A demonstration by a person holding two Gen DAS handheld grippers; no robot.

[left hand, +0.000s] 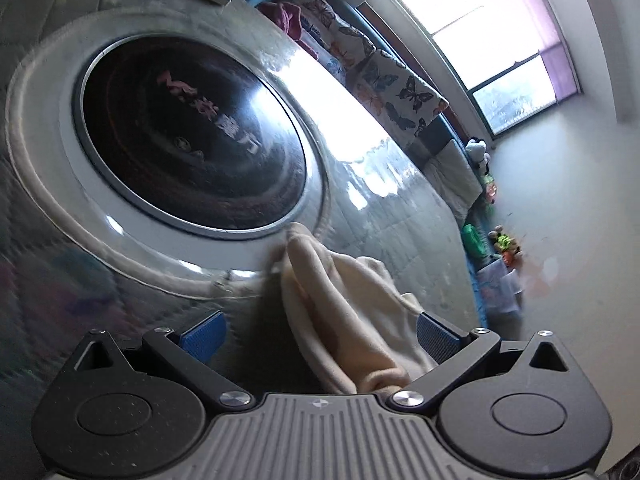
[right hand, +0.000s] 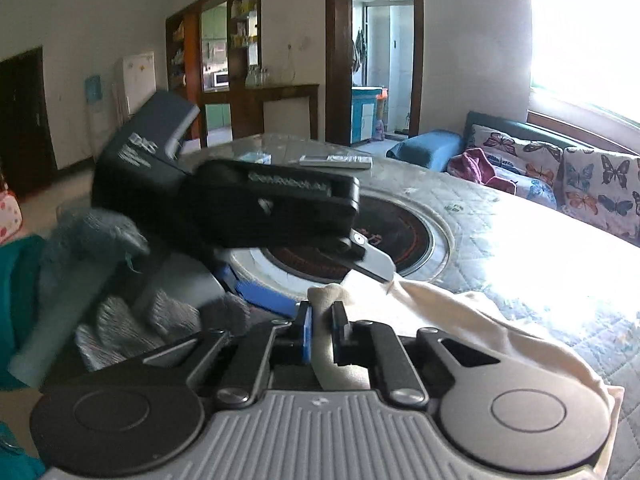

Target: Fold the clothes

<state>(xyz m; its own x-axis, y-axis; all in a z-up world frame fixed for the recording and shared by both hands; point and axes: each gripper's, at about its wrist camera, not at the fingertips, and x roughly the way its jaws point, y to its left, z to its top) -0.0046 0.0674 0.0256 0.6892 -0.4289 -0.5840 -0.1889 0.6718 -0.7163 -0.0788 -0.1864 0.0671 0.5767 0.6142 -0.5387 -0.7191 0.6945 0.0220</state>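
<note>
A cream-coloured garment [left hand: 348,312] lies bunched on the round table [left hand: 400,200], which has a quilted cover under glass. My left gripper [left hand: 320,336] is open, its blue pads [left hand: 204,334] wide apart, with the cloth lying between them against the right pad. In the right wrist view the garment [right hand: 460,316] stretches to the right over the table [right hand: 520,240]. My right gripper [right hand: 321,336] is shut on a fold of the garment. The left gripper [right hand: 256,212] shows just ahead of it, held by a hand in a grey glove [right hand: 132,320].
A dark round cooktop [left hand: 192,136] sits in the table's middle [right hand: 392,240]. A remote control [right hand: 336,161] lies at the far edge. A sofa with butterfly cushions [right hand: 560,168] and a maroon cloth [right hand: 476,168] stands behind the table under a window.
</note>
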